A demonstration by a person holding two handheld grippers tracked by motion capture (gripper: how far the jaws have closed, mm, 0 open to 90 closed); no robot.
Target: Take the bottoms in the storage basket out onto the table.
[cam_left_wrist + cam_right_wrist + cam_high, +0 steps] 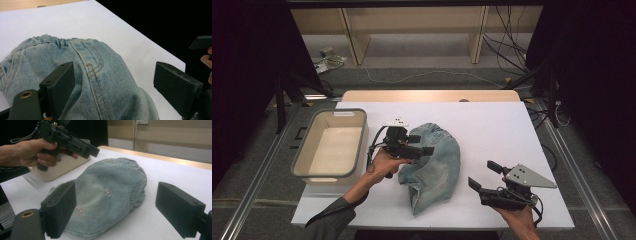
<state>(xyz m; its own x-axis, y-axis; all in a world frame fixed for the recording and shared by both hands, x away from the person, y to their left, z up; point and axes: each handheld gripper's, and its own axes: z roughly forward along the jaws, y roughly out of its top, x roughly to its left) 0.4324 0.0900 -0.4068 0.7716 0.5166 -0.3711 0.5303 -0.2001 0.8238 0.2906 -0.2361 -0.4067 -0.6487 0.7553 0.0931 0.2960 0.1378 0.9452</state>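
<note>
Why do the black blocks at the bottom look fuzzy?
Left gripper view: the left hand-held gripper sits so near the lens that its jaws blur, while the jeans show crisp stitching. Right gripper view: same soft jaws. High view: sides dark, table bright.

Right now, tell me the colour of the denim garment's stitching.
Tan-orange stitching on the light blue denim garment, clearest in the left gripper view.
</note>
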